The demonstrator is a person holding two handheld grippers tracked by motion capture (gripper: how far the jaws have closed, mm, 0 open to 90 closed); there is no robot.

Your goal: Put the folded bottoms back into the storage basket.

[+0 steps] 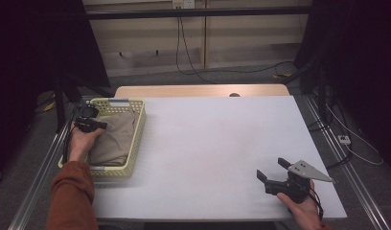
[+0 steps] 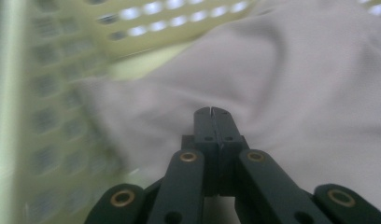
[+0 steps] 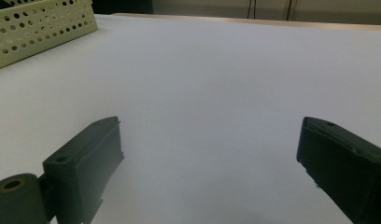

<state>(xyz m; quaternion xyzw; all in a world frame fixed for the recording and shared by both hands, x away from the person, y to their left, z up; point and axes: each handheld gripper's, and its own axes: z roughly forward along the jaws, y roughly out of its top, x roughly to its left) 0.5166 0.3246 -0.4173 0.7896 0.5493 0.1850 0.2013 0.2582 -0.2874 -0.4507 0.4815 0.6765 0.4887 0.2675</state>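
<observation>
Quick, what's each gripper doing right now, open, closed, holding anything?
Left gripper: shut, over the beige cloth in the basket; no fabric seen pinched.
Right gripper: open, holding nothing.

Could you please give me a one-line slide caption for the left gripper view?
Left gripper, jaws together, over beige cloth inside a pale yellow basket.

Lab: dark curtains (image 1: 35, 43), trailing cables (image 1: 193, 67), metal-railed table (image 1: 222, 143)

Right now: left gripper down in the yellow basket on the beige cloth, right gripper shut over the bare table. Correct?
Not quite. The right gripper is open: the right gripper view shows its jaws wide apart over the white table. The left gripper is down in the yellow basket, at the beige cloth.
</observation>
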